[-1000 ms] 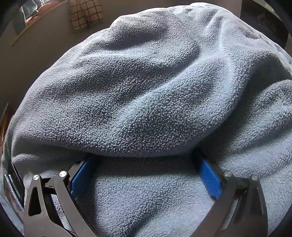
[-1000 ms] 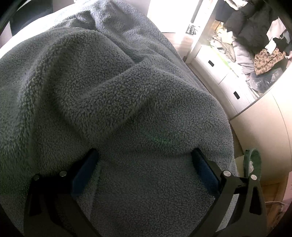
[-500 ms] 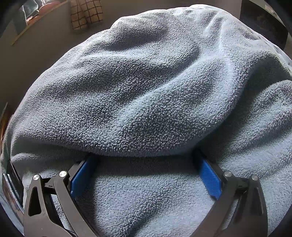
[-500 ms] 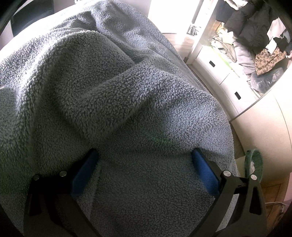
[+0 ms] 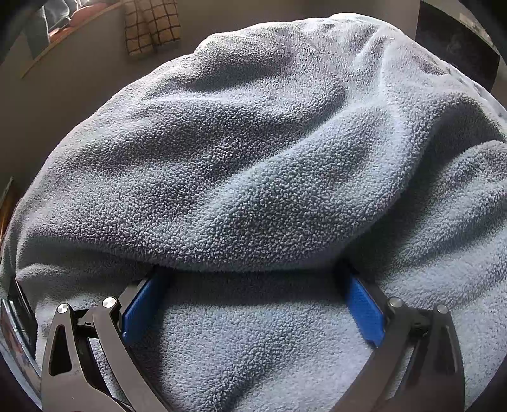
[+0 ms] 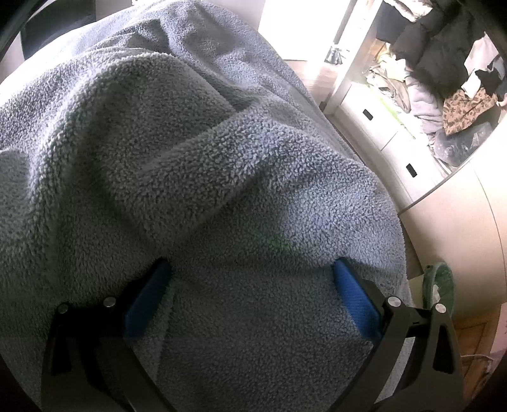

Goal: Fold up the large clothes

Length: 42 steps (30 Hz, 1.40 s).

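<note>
One grey fleece garment (image 5: 253, 177), bulky, fills nearly the whole left wrist view and most of the right wrist view (image 6: 190, 164); orientation and long axis: cannot tell, no collar, hem or sleeve end readable, only thick rolls; in the left view the main roll runs from 8 o'clock up toward 2 o'clock, with a second fold at 3 o'clock; in the right view one fold edge runs from centre toward 11 o'clock.

Left gripper (image 5: 253, 279): jaws spread wide, two blue pads (image 5: 142, 304) visible, tips buried under the overhanging roll; fleece lies between and over them; no pinch visible. Right gripper (image 6: 250, 275): same, jaws wide apart, two blue pads (image 6: 355, 301), tips pressed into fleece; nothing clamped.

Surroundings, left view: one checked cloth (image 5: 152, 25) hanging at 11 o'clock against a beige wall (image 5: 63, 88). Right view: white drawer unit (image 6: 380, 133) at 2 o'clock, two dark handle slots visible; clothes pile (image 6: 443, 79) above it at 1 o'clock, count not readable; one green ring-shaped object (image 6: 440, 282) at 4 o'clock, just beside the fleece edge.
</note>
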Each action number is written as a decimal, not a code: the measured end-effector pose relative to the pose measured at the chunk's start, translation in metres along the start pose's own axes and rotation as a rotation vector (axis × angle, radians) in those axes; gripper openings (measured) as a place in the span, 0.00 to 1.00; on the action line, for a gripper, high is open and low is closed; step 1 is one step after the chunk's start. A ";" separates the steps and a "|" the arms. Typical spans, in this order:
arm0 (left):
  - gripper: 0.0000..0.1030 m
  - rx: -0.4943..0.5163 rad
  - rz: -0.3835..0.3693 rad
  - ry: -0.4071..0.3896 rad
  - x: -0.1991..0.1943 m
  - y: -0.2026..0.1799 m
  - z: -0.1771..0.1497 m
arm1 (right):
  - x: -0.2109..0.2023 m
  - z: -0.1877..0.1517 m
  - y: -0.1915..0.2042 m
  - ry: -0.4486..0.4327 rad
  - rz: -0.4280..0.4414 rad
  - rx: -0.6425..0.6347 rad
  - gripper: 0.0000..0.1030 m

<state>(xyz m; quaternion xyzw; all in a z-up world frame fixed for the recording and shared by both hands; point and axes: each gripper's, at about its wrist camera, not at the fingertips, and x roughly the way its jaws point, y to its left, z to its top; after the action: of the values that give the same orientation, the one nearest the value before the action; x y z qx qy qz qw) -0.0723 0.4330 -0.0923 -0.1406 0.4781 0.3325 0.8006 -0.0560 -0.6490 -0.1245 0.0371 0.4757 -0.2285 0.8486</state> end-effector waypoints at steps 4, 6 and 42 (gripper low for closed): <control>0.95 -0.003 -0.002 -0.006 0.000 0.005 -0.003 | 0.001 0.002 0.000 0.003 -0.001 0.000 0.95; 0.95 -0.001 0.000 -0.013 -0.003 0.005 -0.003 | 0.000 0.002 -0.001 0.003 0.001 0.001 0.95; 0.95 -0.022 0.022 -0.101 -0.015 -0.006 -0.047 | -0.008 -0.003 -0.001 0.000 0.019 0.011 0.95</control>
<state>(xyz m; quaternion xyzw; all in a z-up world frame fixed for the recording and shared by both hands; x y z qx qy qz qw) -0.1045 0.3974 -0.1038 -0.1270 0.4351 0.3533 0.8184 -0.0625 -0.6467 -0.1193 0.0462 0.4742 -0.2231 0.8504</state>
